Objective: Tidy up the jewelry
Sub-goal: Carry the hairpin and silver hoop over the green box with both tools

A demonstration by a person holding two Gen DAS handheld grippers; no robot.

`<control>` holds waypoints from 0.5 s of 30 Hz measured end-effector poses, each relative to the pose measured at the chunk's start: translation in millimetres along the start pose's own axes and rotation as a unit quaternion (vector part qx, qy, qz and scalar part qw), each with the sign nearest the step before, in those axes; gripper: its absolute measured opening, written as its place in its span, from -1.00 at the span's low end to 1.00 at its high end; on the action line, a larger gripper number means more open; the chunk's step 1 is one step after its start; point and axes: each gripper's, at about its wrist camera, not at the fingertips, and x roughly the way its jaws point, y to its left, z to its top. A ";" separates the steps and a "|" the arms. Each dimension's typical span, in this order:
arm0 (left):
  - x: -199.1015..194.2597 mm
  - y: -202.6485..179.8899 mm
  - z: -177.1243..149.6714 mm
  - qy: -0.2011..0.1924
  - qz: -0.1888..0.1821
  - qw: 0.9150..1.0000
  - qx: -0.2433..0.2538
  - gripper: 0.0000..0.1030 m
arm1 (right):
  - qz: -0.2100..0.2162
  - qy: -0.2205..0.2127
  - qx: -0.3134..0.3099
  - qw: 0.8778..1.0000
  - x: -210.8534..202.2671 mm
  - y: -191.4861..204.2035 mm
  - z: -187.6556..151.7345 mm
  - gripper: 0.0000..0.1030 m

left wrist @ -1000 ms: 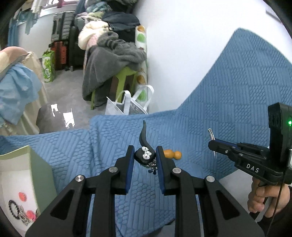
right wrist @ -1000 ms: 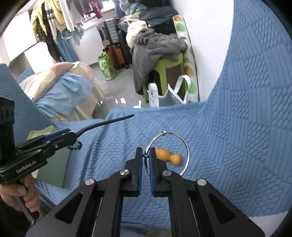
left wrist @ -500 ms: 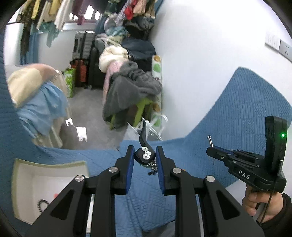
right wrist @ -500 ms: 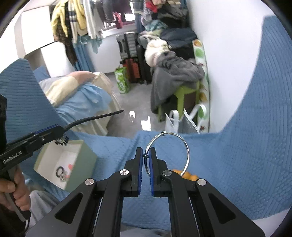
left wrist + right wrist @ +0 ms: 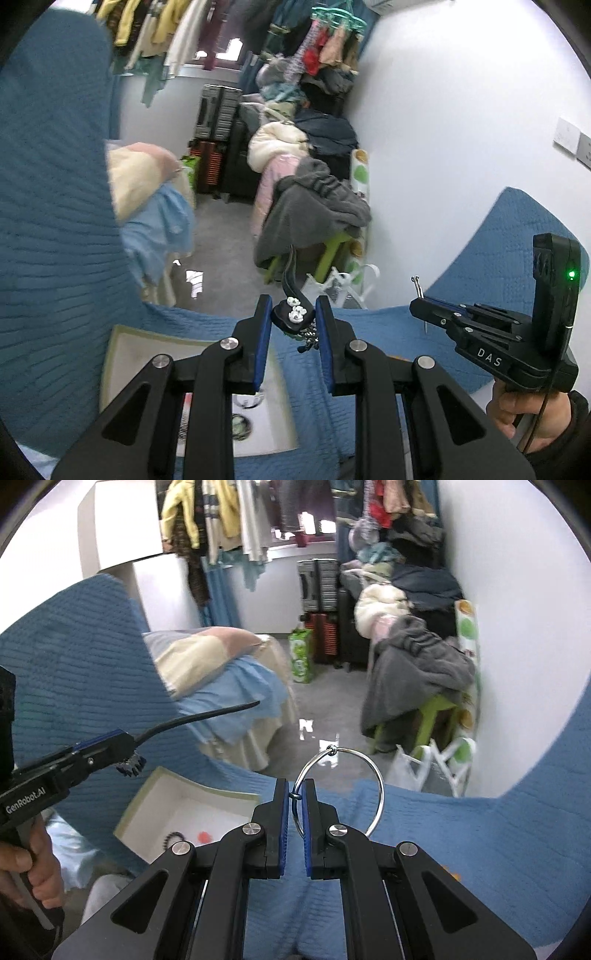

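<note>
**Both grippers loaded, held above the blue quilt**

Left gripper point(image 5: 291, 323): jaws part-way closed and clamped on a black hair clip point(image 5: 293, 314); clip body sits between the blue pads point(image 5: 263, 343), bearing small white flower ornaments on its upper face and a cluster of dark beads hanging beneath; its long curved black prong rises up and away beyond the fingertips; seen from the right wrist, the same gripper point(image 5: 110, 746) enters from the left, the prong arching toward the centre, a hand point(image 5: 26, 871) on its grip.

Right gripper point(image 5: 294, 797): jaws fully closed on a silver hoop earring point(image 5: 338, 790); the wire is pinched at the fingertips near a small knot, the ring standing ahead and to the right of the tips, a second small clasp at its top; in the left wrist view this gripper point(image 5: 417, 308) lies to the right of the left one, well apart, only a thin end of wire showing past its tip; a hand point(image 5: 524, 413) in a dark sleeve holds it.

Jewelry box point(image 5: 155, 794): pale green, open, white inside; below and to the left of both grippers; a dark bead bracelet point(image 5: 173, 837) and a small red item point(image 5: 203, 836) lie on its floor.

Blue quilt point(image 5: 498, 849): textured; beneath both grippers and the box.
</note>
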 end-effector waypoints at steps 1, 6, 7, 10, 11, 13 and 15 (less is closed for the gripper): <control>-2.0 6.1 -2.1 0.000 0.003 1.000 -0.002 -0.53 | 0.007 0.003 -0.005 1.000 6.7 11.6 0.0 -0.94; -4.6 43.2 -19.3 0.014 0.023 0.999 -0.022 -0.53 | 0.035 0.032 -0.023 0.999 37.2 52.1 -10.1 -0.94; -3.1 47.0 -22.2 0.018 0.026 0.999 -0.023 -0.53 | 0.042 0.038 -0.026 0.998 44.1 60.6 -12.7 -0.94; 1.5 61.0 -36.9 0.033 0.037 0.998 -0.025 -0.53 | 0.053 0.056 -0.035 0.996 64.4 83.5 -23.8 -0.93; 3.4 66.6 -42.1 0.039 0.037 0.998 -0.027 -0.53 | 0.060 0.063 -0.036 0.996 71.9 90.0 -27.9 -0.93; 8.1 77.0 -52.3 0.052 0.039 0.997 -0.030 -0.53 | 0.063 0.075 -0.042 0.994 83.0 99.8 -35.2 -0.92; 13.8 88.9 -62.7 0.065 0.045 0.996 -0.038 -0.53 | 0.067 0.084 -0.046 0.993 92.8 107.2 -42.5 -0.92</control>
